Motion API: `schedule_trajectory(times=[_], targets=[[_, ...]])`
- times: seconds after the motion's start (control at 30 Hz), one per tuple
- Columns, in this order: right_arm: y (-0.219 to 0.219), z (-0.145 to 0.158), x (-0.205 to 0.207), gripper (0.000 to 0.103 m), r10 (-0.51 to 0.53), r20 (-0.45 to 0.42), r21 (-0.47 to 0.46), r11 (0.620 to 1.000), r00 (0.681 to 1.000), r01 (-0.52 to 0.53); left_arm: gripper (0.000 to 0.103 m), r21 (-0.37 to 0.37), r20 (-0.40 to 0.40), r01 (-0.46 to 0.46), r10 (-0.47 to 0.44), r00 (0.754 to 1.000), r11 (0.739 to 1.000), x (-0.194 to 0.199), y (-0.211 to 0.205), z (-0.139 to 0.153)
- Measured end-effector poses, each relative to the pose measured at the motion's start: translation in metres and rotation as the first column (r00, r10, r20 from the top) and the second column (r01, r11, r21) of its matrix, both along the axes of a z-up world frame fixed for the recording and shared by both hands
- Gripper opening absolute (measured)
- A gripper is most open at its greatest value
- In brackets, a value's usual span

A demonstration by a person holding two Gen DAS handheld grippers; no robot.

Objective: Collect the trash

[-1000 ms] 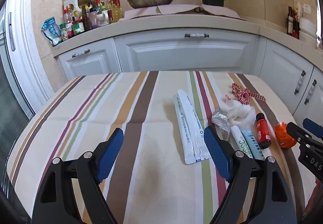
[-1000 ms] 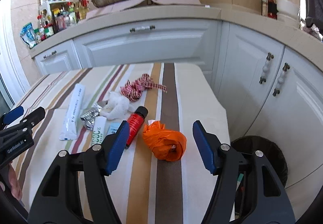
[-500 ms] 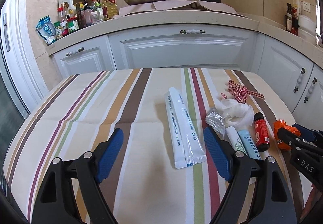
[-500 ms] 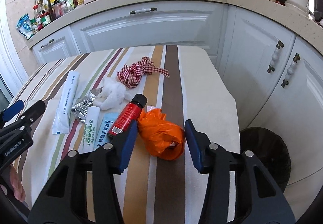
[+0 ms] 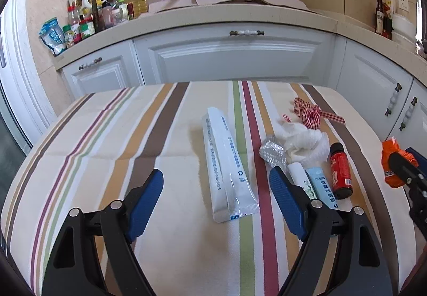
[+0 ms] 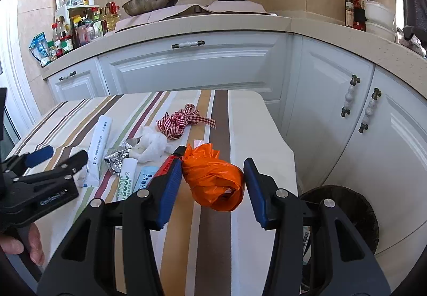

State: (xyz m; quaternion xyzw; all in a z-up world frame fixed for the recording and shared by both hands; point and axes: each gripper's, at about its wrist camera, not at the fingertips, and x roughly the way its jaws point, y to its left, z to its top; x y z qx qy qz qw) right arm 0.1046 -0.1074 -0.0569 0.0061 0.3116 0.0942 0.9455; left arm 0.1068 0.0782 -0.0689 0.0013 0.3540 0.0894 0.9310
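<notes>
Orange plastic bag (image 6: 213, 178), crumpled on the striped tablecloth (image 6: 240, 119) near the bin (image 6: 344, 205), sits clamped in my right gripper (image 6: 210, 184); light, soft, slippery, so I squeeze its bulky middle. Left gripper (image 5: 216, 200) gapes empty.

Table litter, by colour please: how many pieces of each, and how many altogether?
Orange: 1, the crumpled bag between the right gripper's pads.
Red: 1, the small bottle.
Red-and-white check: 1, the ribbon.
White: 3, the long sachet, the tissue wad, the tube.
Light blue: 1, the packet.
Silver: 1, the foil wrapper.
Total: 8
</notes>
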Motion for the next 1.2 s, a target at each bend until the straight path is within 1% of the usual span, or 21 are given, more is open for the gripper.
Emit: schedule_trajectory(times=[0.13, 0.17, 0.3, 0.37, 0.57, 0.63, 0.67, 0.7, 0.73, 0.77, 0.8, 0.83, 0.93, 1.0, 1.03, 1.2], targets=[[-0.002, 0.001, -0.002, 0.047, -0.002, 0.009, 0.003, 1.0, 1.0, 0.002, 0.078, -0.015, -0.024, 0.003, -0.003, 1.0, 1.0, 0.002, 0.001, -0.006], [-0.003, 0.002, -0.003, 0.047, -0.003, 0.013, 0.007, 1.0, 1.0, 0.003, 0.075, -0.017, -0.029, 0.006, -0.006, 1.0, 1.0, 0.003, 0.001, -0.007], [-0.004, 0.003, -0.004, 0.047, -0.001, 0.018, 0.015, 1.0, 1.0, 0.001, 0.066, -0.036, -0.052, 0.008, -0.01, 0.999, 0.999, 0.007, 0.002, -0.012], [-0.004, 0.003, -0.004, 0.047, 0.003, 0.017, 0.015, 1.0, 1.0, -0.003, 0.057, -0.049, -0.06, 0.002, -0.005, 0.998, 0.999, 0.009, 0.004, -0.013], [-0.004, 0.002, -0.003, 0.047, 0.002, 0.013, 0.023, 1.0, 1.0, -0.002, 0.056, -0.078, -0.092, 0.024, -0.031, 0.995, 0.997, 0.014, 0.005, -0.018], [-0.004, 0.001, -0.003, 0.047, 0.002, 0.011, 0.026, 1.0, 1.0, -0.002, 0.055, -0.087, -0.101, 0.019, -0.027, 0.995, 0.996, 0.015, 0.007, -0.02], [-0.004, 0.001, -0.003, 0.047, 0.003, 0.009, 0.026, 1.0, 1.0, -0.003, 0.047, -0.092, -0.103, 0.019, -0.028, 0.994, 0.996, 0.016, 0.007, -0.02], [-0.004, 0.001, -0.003, 0.047, 0.003, 0.01, 0.024, 1.0, 1.0, -0.004, 0.041, -0.099, -0.108, 0.019, -0.029, 0.994, 0.995, 0.016, 0.008, -0.021], [-0.004, 0.001, -0.003, 0.047, 0.004, 0.009, 0.024, 1.0, 1.0, -0.005, 0.036, -0.103, -0.11, 0.019, -0.031, 0.993, 0.994, 0.016, 0.008, -0.021], [-0.003, 0.0, -0.003, 0.047, 0.004, 0.009, 0.024, 1.0, 1.0, -0.005, 0.035, -0.104, -0.108, 0.021, -0.032, 0.994, 0.994, 0.016, 0.008, -0.021], [-0.003, 0.0, -0.003, 0.047, 0.004, 0.009, 0.025, 1.0, 1.0, -0.005, 0.032, -0.103, -0.106, 0.025, -0.036, 0.994, 0.994, 0.016, 0.008, -0.021], [-0.003, 0.0, -0.003, 0.047, 0.004, 0.009, 0.026, 1.0, 1.0, -0.004, 0.023, -0.102, -0.106, 0.029, -0.04, 0.994, 0.994, 0.016, 0.007, -0.021], [-0.003, 0.0, -0.003, 0.047, 0.003, 0.011, 0.026, 1.0, 1.0, -0.003, 0.022, -0.102, -0.096, 0.043, -0.053, 0.994, 0.994, 0.014, 0.006, -0.02], [-0.003, 0.0, -0.004, 0.047, 0.004, 0.01, 0.026, 1.0, 1.0, -0.004, 0.017, -0.103, -0.087, 0.043, -0.053, 0.995, 0.994, 0.013, 0.007, -0.019], [-0.003, 0.0, -0.004, 0.047, 0.004, 0.009, 0.025, 1.0, 1.0, -0.004, 0.0, -0.107, -0.089, 0.046, -0.056, 0.995, 0.993, 0.013, 0.007, -0.019], [-0.004, 0.0, -0.004, 0.047, 0.003, 0.011, 0.027, 1.0, 1.0, -0.004, 0.001, -0.148, -0.104, 0.041, -0.056, 0.993, 0.988, 0.012, 0.015, -0.021]])
